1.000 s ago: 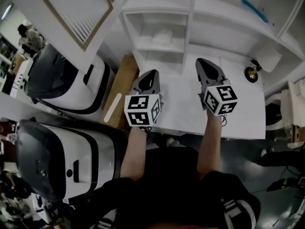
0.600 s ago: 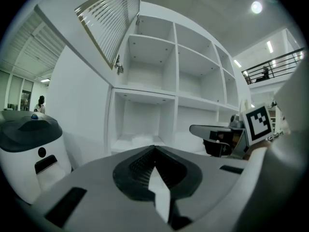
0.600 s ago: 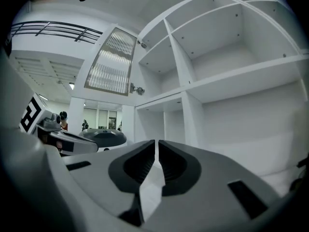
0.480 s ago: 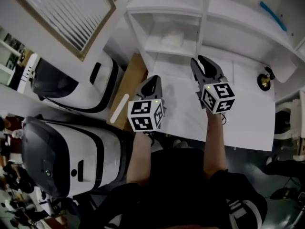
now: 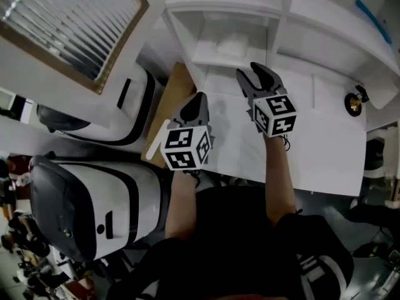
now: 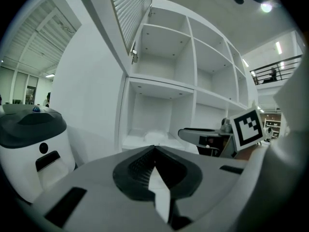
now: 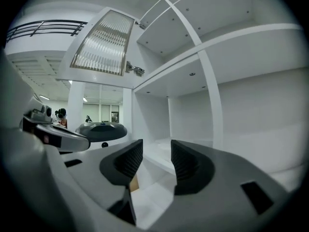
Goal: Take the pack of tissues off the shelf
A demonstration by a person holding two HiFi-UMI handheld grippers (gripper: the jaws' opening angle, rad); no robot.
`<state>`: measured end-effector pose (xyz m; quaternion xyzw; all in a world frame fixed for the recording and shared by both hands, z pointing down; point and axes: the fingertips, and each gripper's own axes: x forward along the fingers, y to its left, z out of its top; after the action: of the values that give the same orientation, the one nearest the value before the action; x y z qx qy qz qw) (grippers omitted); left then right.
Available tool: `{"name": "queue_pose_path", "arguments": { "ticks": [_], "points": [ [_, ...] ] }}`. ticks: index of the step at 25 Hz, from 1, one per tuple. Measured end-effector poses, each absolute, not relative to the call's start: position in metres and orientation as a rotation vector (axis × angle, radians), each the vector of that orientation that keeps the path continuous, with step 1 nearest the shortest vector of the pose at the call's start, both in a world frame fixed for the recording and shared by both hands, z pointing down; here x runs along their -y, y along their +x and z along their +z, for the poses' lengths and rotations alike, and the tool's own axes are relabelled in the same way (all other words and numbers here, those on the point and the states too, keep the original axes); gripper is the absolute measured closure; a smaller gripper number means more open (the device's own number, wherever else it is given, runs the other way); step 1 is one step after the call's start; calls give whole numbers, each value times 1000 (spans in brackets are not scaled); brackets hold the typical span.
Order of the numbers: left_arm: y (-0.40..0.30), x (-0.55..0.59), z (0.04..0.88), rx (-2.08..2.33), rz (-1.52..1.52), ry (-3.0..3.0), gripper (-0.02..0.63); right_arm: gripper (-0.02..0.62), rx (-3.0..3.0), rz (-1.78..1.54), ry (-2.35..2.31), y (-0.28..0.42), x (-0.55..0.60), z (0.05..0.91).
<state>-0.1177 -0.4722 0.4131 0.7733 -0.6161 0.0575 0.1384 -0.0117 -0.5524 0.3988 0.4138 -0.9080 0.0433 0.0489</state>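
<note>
1 white table [image 5: 325, 144] against white shelving [image 5: 279, 24]; tissue pack [image 5: 232, 42] inside

Right gripper [image 5: 247, 71] nearer the shelf [image 5: 206, 60], fingers opening, nothing between them

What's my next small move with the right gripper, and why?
Probably ease the right gripper forward toward the pack of tissues: its jaws are opening with nothing between them, and the pack lies untouched on the shelf ahead.
</note>
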Motion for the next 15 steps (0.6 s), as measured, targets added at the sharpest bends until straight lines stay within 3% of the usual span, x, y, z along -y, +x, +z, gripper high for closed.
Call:
{"name": "queue_pose_path", "arguments": {
  "ticks": [15],
  "points": [
    [-124,554,439,1732,193,2203,595,413,2457,122,1318,-36,640,448]
  ]
}}
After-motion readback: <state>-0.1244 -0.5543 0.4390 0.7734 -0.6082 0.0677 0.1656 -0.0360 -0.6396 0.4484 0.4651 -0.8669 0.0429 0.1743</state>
